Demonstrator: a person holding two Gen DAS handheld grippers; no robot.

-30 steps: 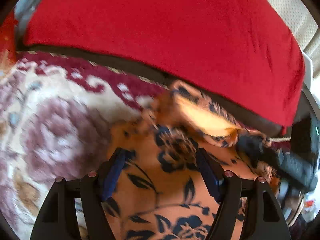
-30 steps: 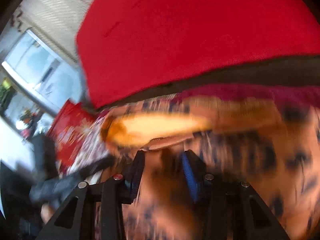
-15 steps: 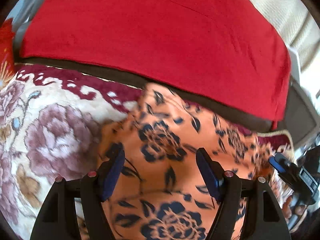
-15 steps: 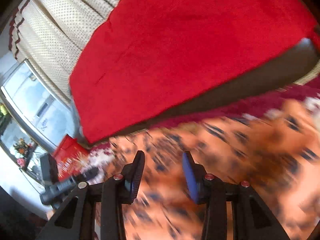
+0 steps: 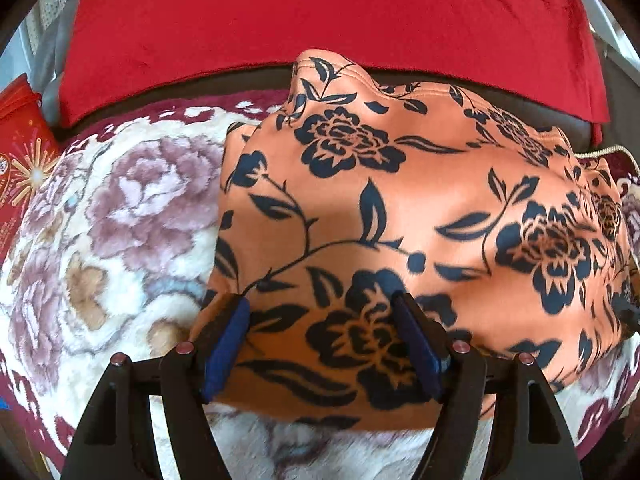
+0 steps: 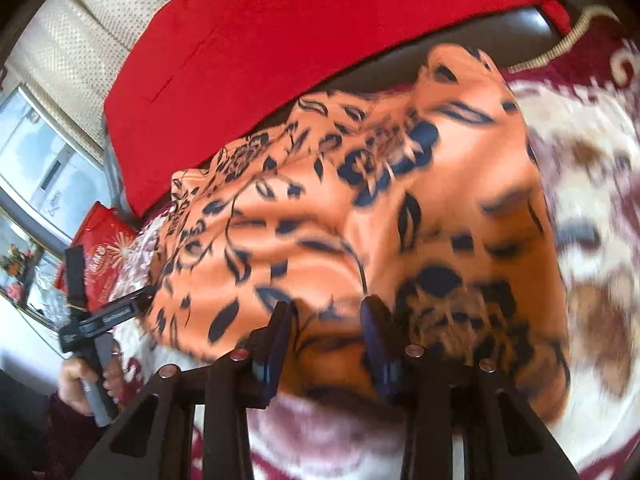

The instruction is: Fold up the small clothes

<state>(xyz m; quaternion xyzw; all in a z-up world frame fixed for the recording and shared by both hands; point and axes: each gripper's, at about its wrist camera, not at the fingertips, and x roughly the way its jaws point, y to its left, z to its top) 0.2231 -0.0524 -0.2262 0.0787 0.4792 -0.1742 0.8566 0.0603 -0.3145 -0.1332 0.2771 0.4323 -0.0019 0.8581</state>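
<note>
Nearest, the left tool (image 5: 322, 332) stands with its blue pads spread wide over the near edge of the orange flowered garment (image 5: 400, 208), gripping nothing. The right tool (image 6: 326, 336) is likewise parted above that cloth. The garment lies on a floral blanket (image 5: 120, 216). Beyond it is a red cover (image 5: 320, 12), with a red box (image 5: 20, 152) at far left, its contents unseen.

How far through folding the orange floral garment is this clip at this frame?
Early to midway, it seems. Done: the orange garment with dark blue flowers lies spread on the plush floral blanket, loosely doubled. In hand: left gripper and right gripper are open over its near edge. Left: it is rumpled, not yet a compact fold.
</note>
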